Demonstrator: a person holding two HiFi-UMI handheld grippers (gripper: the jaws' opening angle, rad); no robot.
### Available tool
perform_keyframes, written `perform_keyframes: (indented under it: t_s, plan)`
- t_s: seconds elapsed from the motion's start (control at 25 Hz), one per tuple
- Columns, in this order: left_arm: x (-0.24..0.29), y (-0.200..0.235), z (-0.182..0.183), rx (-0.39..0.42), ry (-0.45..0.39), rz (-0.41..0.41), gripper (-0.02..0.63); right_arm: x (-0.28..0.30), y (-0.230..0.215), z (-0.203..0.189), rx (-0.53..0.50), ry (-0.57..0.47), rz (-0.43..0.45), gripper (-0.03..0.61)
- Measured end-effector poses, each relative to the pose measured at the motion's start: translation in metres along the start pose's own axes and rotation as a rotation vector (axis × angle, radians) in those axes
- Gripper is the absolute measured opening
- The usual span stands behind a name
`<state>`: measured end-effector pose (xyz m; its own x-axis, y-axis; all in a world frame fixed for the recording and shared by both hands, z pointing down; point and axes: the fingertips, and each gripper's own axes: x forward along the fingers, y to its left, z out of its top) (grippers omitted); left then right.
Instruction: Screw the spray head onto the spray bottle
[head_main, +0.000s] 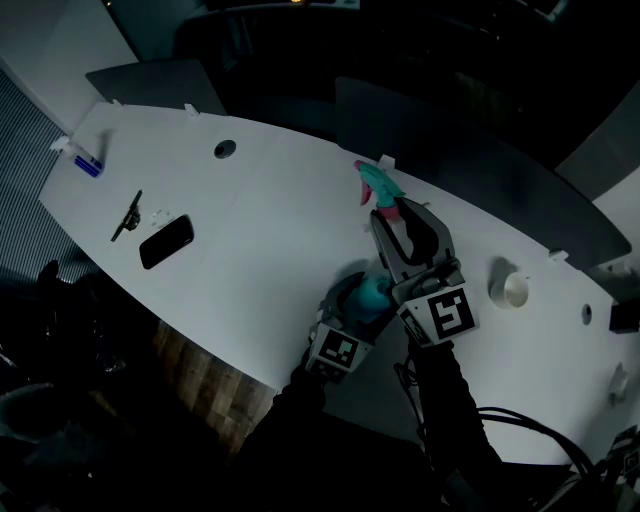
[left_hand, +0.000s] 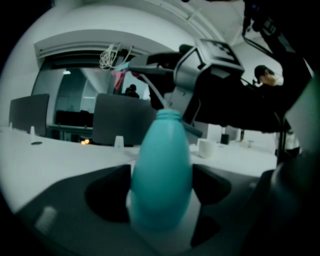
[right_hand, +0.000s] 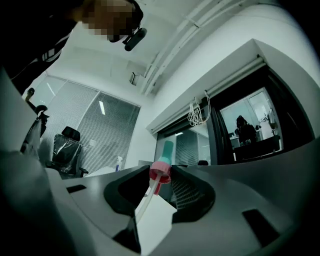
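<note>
A teal spray bottle (head_main: 375, 292) stands upright between the jaws of my left gripper (head_main: 362, 305), which is shut on its body. In the left gripper view the bottle (left_hand: 161, 160) fills the middle and its mouth has no cap on it. My right gripper (head_main: 398, 215) is just above and beyond it, shut on the spray head (head_main: 378, 182), which is teal with a pink collar. In the right gripper view the pink collar (right_hand: 160, 173) sits between the jaws and the clear dip tube (right_hand: 144, 202) hangs toward the camera. The tube (left_hand: 156, 97) reaches down to the bottle's mouth.
The white table (head_main: 270, 230) carries a black phone (head_main: 166, 241) and a thin black tool (head_main: 127, 214) at the left. A white cup (head_main: 514, 289) stands to the right. A small bottle (head_main: 88, 163) is at the far left corner. Dark chairs line the far edge.
</note>
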<state>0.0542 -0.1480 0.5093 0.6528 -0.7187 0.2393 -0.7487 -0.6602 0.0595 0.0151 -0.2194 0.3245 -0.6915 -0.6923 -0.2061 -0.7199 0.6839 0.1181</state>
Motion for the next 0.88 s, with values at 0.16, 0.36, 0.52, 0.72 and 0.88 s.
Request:
perform_keyframes:
  t_s: [0.16, 0.36, 0.52, 0.72, 0.88]
  plan:
    - [0.000, 0.001, -0.001, 0.002, 0.001, 0.000, 0.379, -0.008, 0.000, -0.009, 0.004, 0.024, 0.000, 0.141]
    - [-0.001, 0.002, -0.001, -0.002, 0.000, -0.001, 0.378, -0.025, 0.004, -0.020, 0.061, 0.021, 0.005, 0.141]
    - [0.000, 0.001, -0.001, -0.001, 0.000, 0.000, 0.379, -0.036, 0.021, -0.033, 0.084, 0.083, 0.032, 0.141]
    - [-0.001, 0.000, -0.002, -0.002, 0.003, -0.002, 0.379, -0.053, 0.029, -0.045, 0.149, 0.093, 0.013, 0.141]
    - [-0.001, 0.002, -0.001, -0.003, 0.002, -0.003, 0.379, -0.060, 0.035, -0.049, 0.137, 0.116, 0.019, 0.141]
